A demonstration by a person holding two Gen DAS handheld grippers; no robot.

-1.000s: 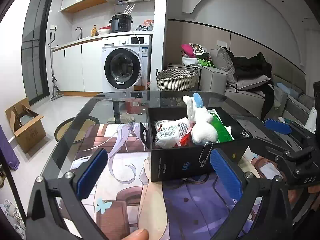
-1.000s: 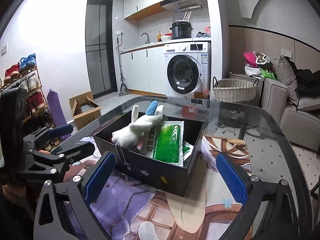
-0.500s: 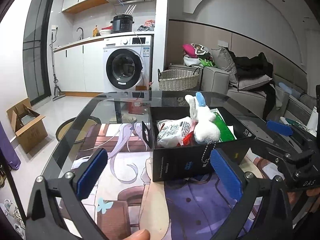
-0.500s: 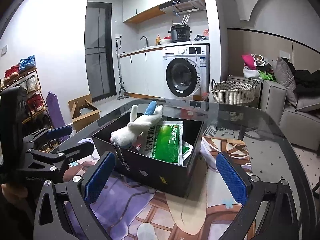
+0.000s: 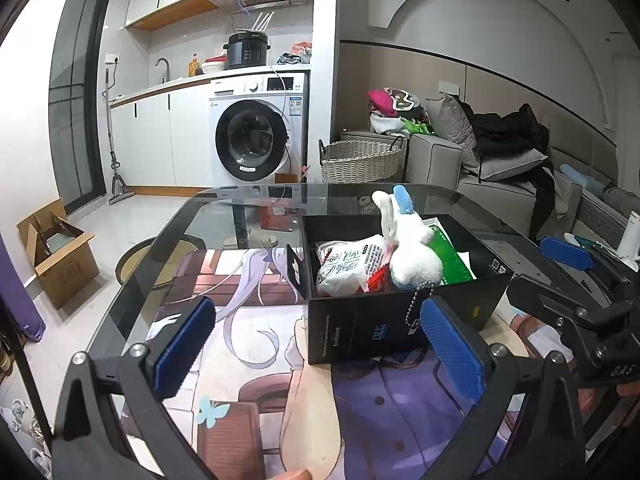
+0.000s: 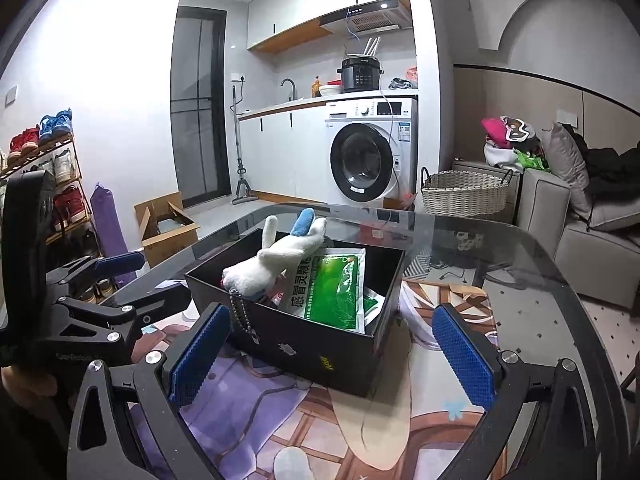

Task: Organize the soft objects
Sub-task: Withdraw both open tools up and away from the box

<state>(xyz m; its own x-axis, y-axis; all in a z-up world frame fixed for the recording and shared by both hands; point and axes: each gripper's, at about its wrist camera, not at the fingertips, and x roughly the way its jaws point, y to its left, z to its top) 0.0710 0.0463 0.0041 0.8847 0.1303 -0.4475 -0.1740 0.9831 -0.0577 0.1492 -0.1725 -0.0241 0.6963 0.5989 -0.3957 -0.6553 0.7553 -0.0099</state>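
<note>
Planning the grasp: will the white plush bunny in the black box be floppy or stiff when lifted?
Probably floppy: the white plush bunny drapes limply over the packets in the black box. Likely light, since the green packet under it looks hardly crushed. Its bead chain hangs over the box wall and may swing or snag.

Both sets of tongs, the left tongs (image 5: 318, 354) and right tongs (image 6: 330, 354), are matte black frames with silver screws. Their fingers carry ribbed blue pads (image 5: 452, 354). White lettering marks one frame, too small to read.
</note>
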